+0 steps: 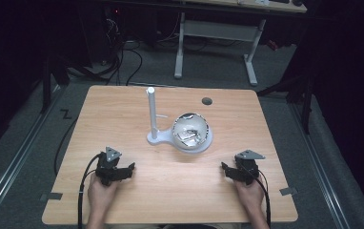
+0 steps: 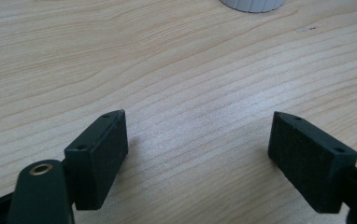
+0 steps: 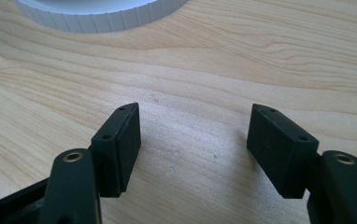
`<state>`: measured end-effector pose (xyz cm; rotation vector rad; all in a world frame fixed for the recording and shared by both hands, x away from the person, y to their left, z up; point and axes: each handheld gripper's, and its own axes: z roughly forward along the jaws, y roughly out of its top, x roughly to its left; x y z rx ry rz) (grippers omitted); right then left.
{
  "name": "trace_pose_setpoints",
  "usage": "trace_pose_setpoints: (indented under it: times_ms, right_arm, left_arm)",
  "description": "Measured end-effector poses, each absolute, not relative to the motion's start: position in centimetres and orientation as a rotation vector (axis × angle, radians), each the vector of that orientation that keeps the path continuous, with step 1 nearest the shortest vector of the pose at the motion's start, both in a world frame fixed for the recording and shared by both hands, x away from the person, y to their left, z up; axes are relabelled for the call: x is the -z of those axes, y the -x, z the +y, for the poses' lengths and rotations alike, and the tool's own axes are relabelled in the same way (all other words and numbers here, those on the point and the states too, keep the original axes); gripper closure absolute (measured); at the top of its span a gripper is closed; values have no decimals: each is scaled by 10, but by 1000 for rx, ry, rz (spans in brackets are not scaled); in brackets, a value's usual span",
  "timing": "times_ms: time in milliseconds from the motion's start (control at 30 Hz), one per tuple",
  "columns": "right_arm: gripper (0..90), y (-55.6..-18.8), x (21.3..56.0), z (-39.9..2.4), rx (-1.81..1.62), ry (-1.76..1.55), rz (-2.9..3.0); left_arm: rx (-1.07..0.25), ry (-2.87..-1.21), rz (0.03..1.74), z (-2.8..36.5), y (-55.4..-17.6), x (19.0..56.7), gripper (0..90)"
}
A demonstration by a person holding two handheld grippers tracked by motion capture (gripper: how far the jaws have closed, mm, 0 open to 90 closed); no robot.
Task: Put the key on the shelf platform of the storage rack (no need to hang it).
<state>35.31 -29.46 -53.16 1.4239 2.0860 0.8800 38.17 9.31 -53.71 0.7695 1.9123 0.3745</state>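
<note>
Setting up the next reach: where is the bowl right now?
In the high view the bowl sits mid-table, touching the right of the white post stand, ahead of both grippers.

The high view looks forward and down from above the person's side, taking in the whole table [image 1: 123, 200]. Each gripper view rides low and close over the wood, facing along its own jaws toward the white bowl [image 1: 192, 132], whose ribbed rim sits at twelve o'clock [image 2: 251, 4] and eleven o'clock [image 3: 102, 14].
</note>
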Motion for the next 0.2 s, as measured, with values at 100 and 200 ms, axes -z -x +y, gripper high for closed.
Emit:
trace_pose_setpoints:
  times_ms: [100, 200]
  right_arm:
    - [355, -353, 532, -295, -881, -1425, 2086]
    - [355, -353, 532, -295, -880, -1426, 2085]
  left_arm:
    - [-374, -768, 1913, 93, -382, 537, 203]
    - [-375, -769, 1912, 93, -382, 537, 203]
